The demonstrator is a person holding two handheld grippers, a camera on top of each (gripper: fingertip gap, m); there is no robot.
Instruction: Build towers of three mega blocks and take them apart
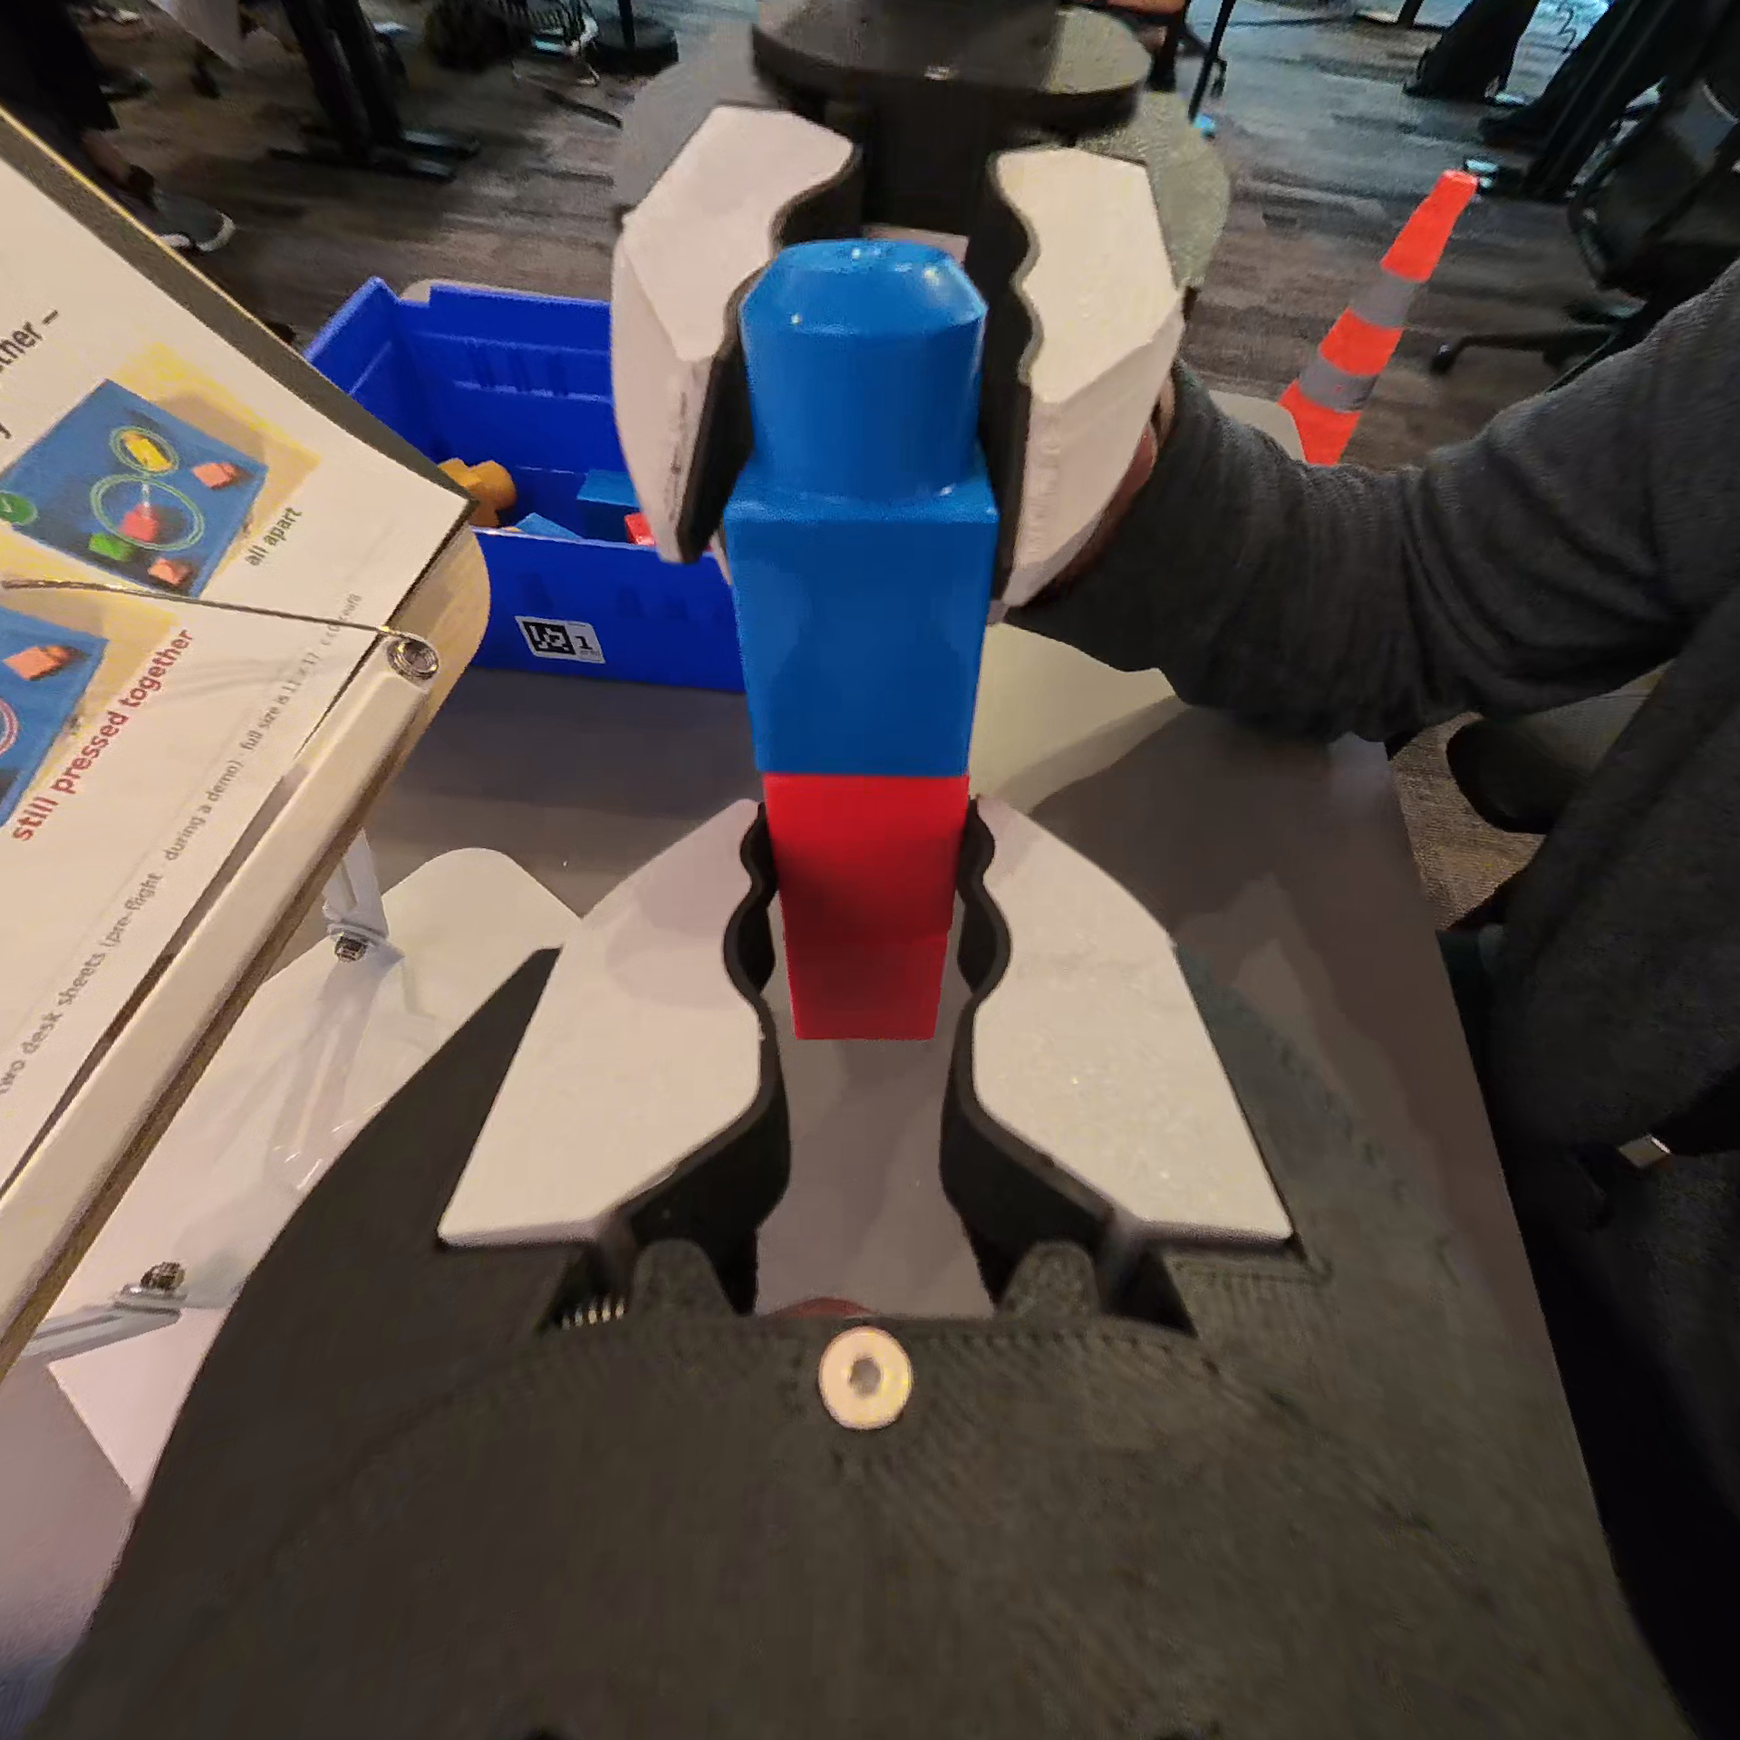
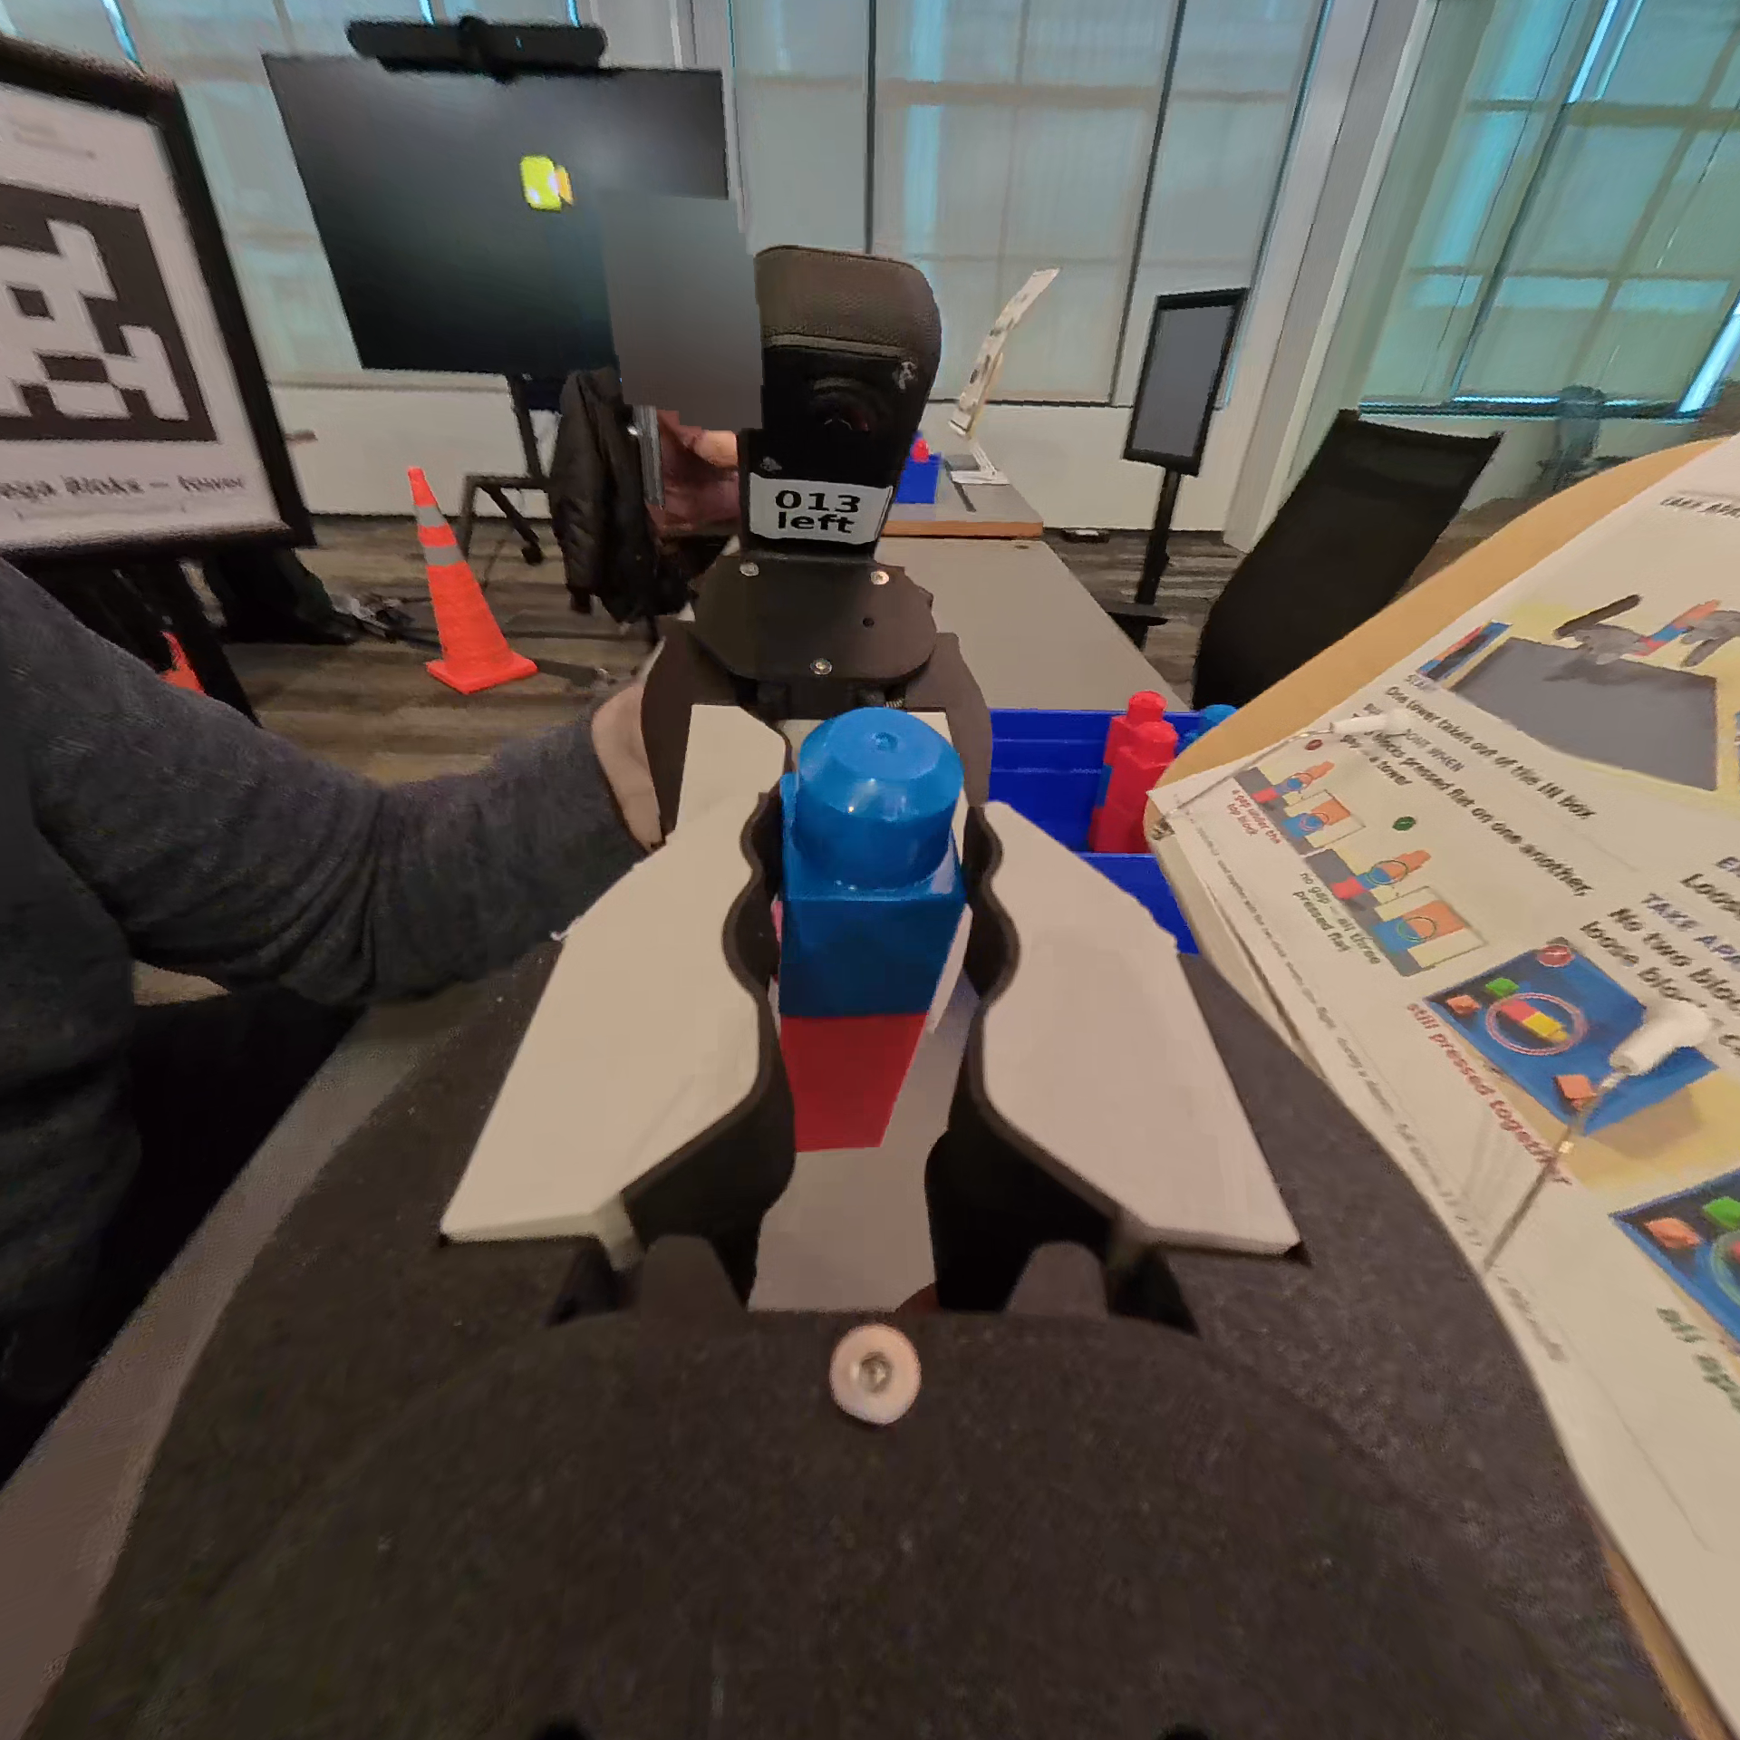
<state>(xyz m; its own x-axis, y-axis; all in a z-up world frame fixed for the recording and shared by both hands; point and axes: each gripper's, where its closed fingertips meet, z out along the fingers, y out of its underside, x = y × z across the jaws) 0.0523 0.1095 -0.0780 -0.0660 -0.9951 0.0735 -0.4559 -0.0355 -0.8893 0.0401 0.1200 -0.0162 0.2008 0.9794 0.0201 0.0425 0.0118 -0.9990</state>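
Observation:
A blue block (image 1: 861,612) with a round stud on top sits on a red block (image 1: 861,904), forming an upright stack above the dark table. My left gripper (image 1: 866,829) is shut on the red part. My right gripper (image 1: 852,565) comes from the far side and is shut on the blue block. In the right wrist view my right gripper (image 2: 866,829) clamps the blue block (image 2: 871,923), with the red block (image 2: 843,1083) below it. My left gripper (image 2: 847,753) is mostly hidden behind the stack. A seam crosses the red part; I cannot tell if it is one block or two.
A blue bin (image 1: 527,395) behind the stack holds loose blocks; it also shows in the right wrist view (image 2: 1055,772) with a red tower (image 2: 1135,772) in it. A tilted instruction board (image 1: 188,659) (image 2: 1459,894) stands close beside the grippers. An orange cone (image 1: 1384,301) stands on the floor. My hands' fingertips stand some 6 cm from each other.

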